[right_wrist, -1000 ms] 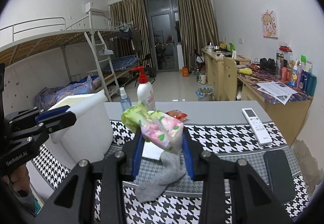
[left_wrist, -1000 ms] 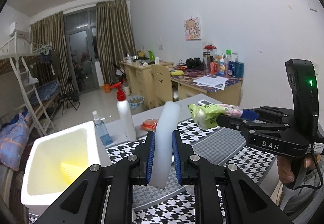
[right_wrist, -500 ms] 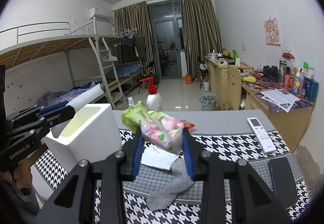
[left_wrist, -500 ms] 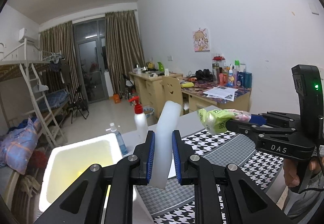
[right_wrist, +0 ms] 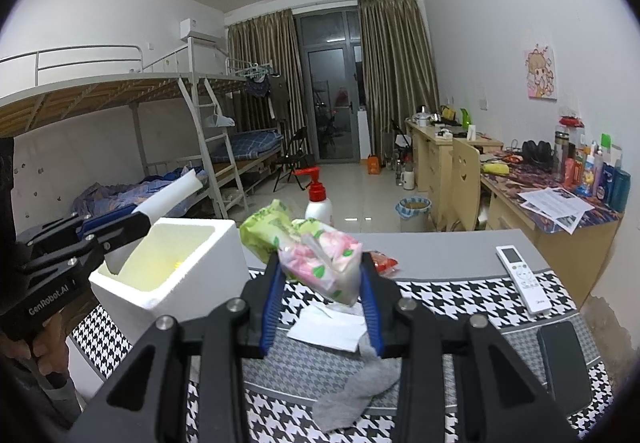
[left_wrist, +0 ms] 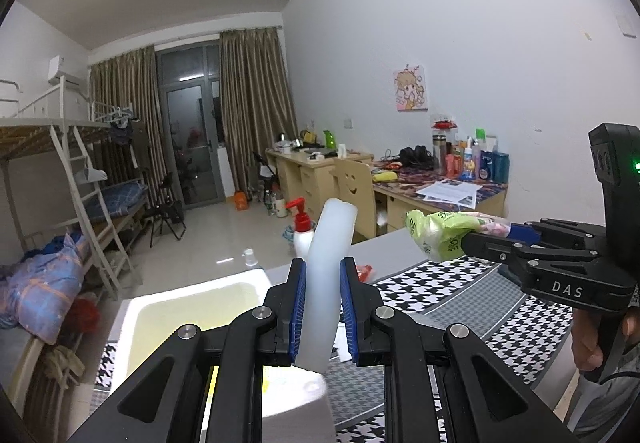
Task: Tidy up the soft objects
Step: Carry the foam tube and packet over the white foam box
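Your left gripper [left_wrist: 323,305] has its blue pads clamped on a curved white foam strip [left_wrist: 329,267], which stands up between them above the open white foam box [right_wrist: 176,267] with the yellowish inside. From the right wrist view, that gripper's black body reads "GenRobot.AI".

Your right gripper [right_wrist: 320,307] is closed on a clear plastic pack of pink floral tissues [right_wrist: 326,267], with a crumpled green printed bag [right_wrist: 266,229] bunched against the pack's far side; its black body reads "DAS" in the left wrist view, with a green light lit on the handle.

Below the right gripper, on the black-and-white houndstooth tablecloth [right_wrist: 448,297], lie a white paper sheet [right_wrist: 328,327] and a grey sock [right_wrist: 360,391]. A white remote control [right_wrist: 524,279] and a dark phone [right_wrist: 564,359] lie towards the right. A white pump bottle with a red top [right_wrist: 318,199] stands beyond the box.
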Available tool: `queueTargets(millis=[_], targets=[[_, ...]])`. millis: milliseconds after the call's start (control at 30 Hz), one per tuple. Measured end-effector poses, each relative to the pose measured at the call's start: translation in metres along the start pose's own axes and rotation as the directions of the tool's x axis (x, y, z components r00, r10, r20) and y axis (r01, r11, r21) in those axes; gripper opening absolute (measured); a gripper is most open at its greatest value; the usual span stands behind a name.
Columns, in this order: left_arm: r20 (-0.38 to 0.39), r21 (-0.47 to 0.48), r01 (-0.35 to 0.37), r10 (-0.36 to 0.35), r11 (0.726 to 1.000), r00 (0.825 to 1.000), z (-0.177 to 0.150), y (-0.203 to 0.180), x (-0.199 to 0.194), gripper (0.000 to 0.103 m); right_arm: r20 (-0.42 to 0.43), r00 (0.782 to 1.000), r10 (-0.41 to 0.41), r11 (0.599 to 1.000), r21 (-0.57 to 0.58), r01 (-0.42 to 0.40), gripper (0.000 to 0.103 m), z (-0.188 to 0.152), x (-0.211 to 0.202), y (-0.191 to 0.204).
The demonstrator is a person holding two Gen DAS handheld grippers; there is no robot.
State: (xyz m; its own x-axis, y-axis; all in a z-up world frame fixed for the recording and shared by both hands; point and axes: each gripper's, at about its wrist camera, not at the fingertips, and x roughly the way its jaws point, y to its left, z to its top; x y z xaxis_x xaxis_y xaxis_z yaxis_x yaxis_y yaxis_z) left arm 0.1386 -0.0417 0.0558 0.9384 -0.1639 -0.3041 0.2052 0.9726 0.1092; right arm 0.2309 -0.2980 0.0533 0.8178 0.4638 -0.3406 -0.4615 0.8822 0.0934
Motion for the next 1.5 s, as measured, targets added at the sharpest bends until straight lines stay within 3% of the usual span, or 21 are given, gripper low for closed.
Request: queueTargets(millis=[1100,1500], targets=[[-0.013,-0.072,-0.185,0.184,0.980,0.983,0.000,0.050,-0.006,0.019,-0.023,0.991,0.131,0.990,-0.050,-0.132,0.041,0.018,0.037,0.050],[-0.038,-0.090,-0.212,0.210,0.973,0.977,-0.005,0.056,-0.003,0.019,-0.050,0.984,0.172,0.982,-0.072,-0.175,0.041,0.018,0.046,0.064]])
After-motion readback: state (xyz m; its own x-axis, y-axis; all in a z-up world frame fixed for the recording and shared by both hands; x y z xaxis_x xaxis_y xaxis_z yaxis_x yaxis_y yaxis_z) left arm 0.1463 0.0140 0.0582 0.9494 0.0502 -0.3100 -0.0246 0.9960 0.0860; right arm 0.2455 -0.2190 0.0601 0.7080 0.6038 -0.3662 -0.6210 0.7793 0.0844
